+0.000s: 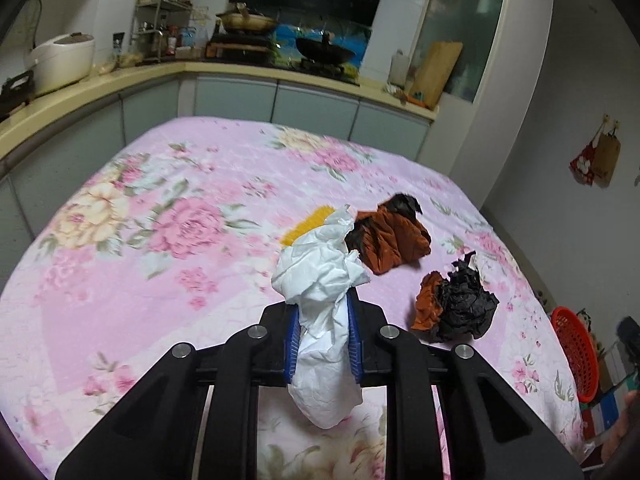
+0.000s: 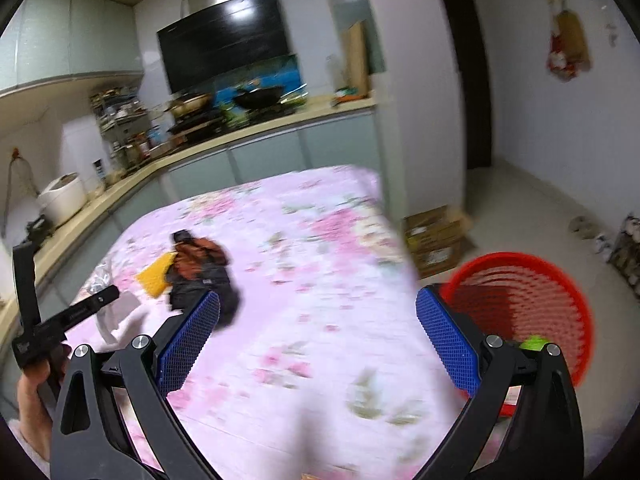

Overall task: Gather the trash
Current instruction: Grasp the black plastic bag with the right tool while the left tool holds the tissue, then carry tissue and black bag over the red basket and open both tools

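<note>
Left gripper (image 1: 322, 344) pinches crumpled white paper (image 1: 320, 300) at centre frame (right gripper (image 2: 318, 344) spread wide, lower frame)

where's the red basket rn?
Right wrist view, lower right: red basket sits off the table's right edge, just behind the open right gripper.
</note>
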The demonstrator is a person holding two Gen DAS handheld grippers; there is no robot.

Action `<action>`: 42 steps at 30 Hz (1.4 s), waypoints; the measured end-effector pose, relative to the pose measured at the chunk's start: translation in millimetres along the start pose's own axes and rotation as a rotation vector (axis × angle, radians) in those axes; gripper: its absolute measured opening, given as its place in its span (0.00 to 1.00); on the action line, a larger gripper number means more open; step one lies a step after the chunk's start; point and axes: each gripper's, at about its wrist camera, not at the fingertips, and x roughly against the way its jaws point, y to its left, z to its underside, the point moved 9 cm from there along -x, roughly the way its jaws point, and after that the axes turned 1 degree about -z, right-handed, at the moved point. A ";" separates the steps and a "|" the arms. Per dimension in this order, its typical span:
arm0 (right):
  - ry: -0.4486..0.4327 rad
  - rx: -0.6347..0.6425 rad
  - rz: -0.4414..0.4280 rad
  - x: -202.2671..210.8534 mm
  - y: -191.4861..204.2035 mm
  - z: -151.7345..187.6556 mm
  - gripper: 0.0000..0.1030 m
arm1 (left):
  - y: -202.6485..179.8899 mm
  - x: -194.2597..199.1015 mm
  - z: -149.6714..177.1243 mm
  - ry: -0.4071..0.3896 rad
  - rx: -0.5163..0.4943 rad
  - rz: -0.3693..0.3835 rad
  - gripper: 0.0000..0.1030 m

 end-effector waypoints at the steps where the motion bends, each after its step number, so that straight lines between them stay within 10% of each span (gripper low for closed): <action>1: 0.030 0.008 -0.021 -11.9 10.0 0.8 0.93 | 1.4 3.8 -0.9 -0.010 -0.002 -0.005 0.18; 21: 0.358 0.115 -0.110 -149.0 101.0 35.1 0.93 | 18.4 27.8 -6.2 -0.074 0.008 0.006 0.18; 29: 0.346 0.151 -0.141 -148.1 107.6 38.5 0.50 | 13.8 25.9 -4.5 -0.070 -0.005 0.006 0.18; 42: 0.197 0.170 -0.143 -92.1 103.3 14.5 0.45 | 5.5 29.2 -3.5 -0.079 -0.036 -0.008 0.18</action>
